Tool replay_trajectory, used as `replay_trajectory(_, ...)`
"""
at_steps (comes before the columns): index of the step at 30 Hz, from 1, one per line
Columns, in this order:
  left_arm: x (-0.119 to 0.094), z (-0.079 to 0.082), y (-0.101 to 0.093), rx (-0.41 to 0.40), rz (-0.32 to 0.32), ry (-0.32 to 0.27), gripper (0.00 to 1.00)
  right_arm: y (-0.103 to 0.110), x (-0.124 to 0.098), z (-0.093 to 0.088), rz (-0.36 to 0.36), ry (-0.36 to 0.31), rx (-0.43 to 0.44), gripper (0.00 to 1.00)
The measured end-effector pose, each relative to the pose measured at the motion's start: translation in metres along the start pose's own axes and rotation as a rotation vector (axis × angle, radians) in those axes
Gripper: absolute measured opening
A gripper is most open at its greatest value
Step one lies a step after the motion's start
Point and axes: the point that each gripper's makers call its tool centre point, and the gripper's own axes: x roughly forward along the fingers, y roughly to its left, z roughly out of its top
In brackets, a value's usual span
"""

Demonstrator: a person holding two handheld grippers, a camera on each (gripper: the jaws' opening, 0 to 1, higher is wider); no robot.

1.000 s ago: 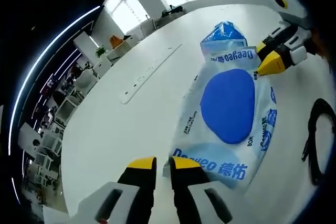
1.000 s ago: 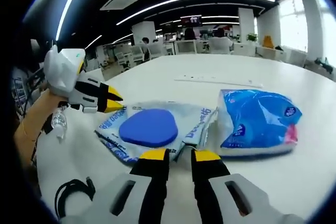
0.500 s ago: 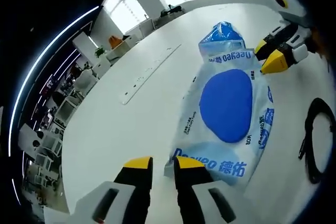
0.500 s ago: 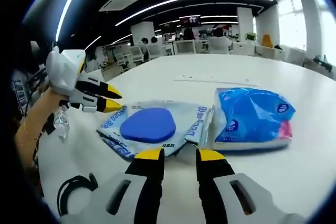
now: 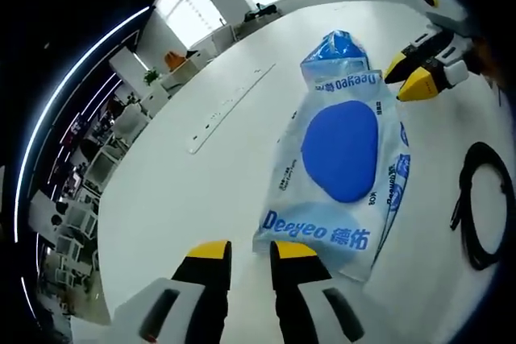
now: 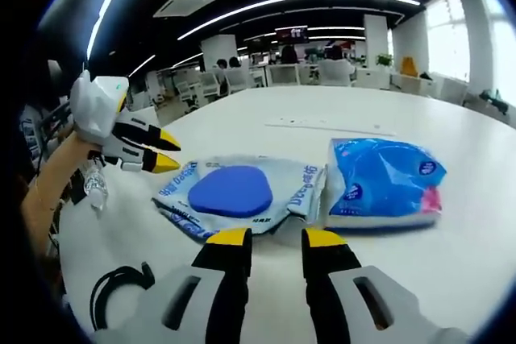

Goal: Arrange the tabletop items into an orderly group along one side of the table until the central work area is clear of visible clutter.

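left gripper point(image 5: 248, 249) just short of wipes pack point(image 5: 339, 175)

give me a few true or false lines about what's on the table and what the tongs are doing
1. A flat pack with a blue oval lies on the white table. True.
2. The left tongs are shut on that pack. False: they are open, with the pack's near edge just ahead of them.
3. A black cable lies coiled on the table. True.
4. The blue tissue pack sits on top of the flat pack. False: it lies beside it, at its end.
5. The right tongs hold the cable. False: they are open and hold nothing.
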Motion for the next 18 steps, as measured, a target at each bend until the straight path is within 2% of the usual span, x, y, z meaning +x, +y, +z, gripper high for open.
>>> replay_trajectory(7,-0.013,-0.006,0.001,-0.013,0.0,-0.016,0.19,0.009,0.001,0.001,0.015,-0.005,-0.018,0.3)
replay_trajectory(11,-0.022,-0.003,-0.004,-0.087,-0.032,-0.088,0.19,0.013,0.0,0.001,0.014,-0.011,-0.054,0.38)
replay_trajectory(18,-0.05,-0.011,-0.001,-0.083,-0.015,-0.14,0.25,0.026,-0.002,0.003,0.065,-0.032,-0.079,0.52)
